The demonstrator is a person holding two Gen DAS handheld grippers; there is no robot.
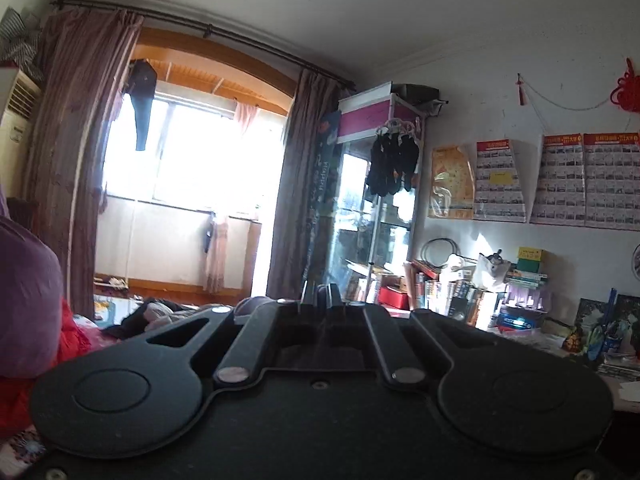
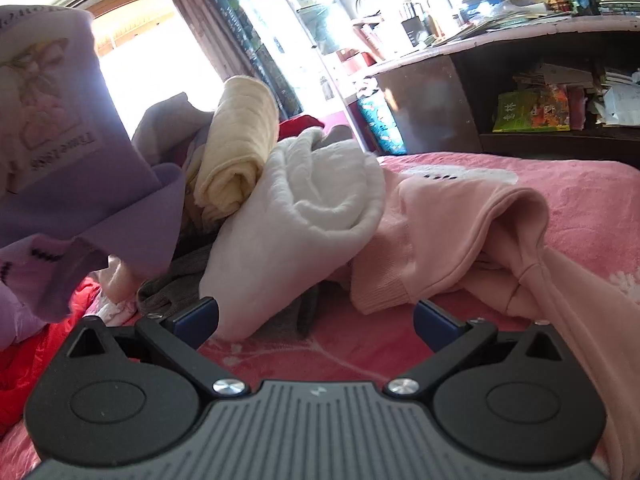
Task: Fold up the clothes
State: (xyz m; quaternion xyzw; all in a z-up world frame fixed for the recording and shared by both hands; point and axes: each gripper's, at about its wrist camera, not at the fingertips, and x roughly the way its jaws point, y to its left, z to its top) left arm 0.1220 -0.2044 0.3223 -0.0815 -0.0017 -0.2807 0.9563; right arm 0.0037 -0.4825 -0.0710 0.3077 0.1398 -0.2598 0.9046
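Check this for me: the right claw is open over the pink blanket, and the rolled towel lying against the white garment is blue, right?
Not quite. In the right wrist view the rolled towel lying against the white garment is pale yellow. The right claw is indeed open over the pink blanket.

Your left gripper points level out across the room, its two fingers drawn together until they meet at the centre line; the jaws are fully closed, and whether anything is pinched at the tips cannot be told from this angle. Your right gripper tilts somewhat downward, its jaws spread wide, the blue pads standing well apart at either side with nothing pressed between them. No hand or sleeve of yours shows in either view.
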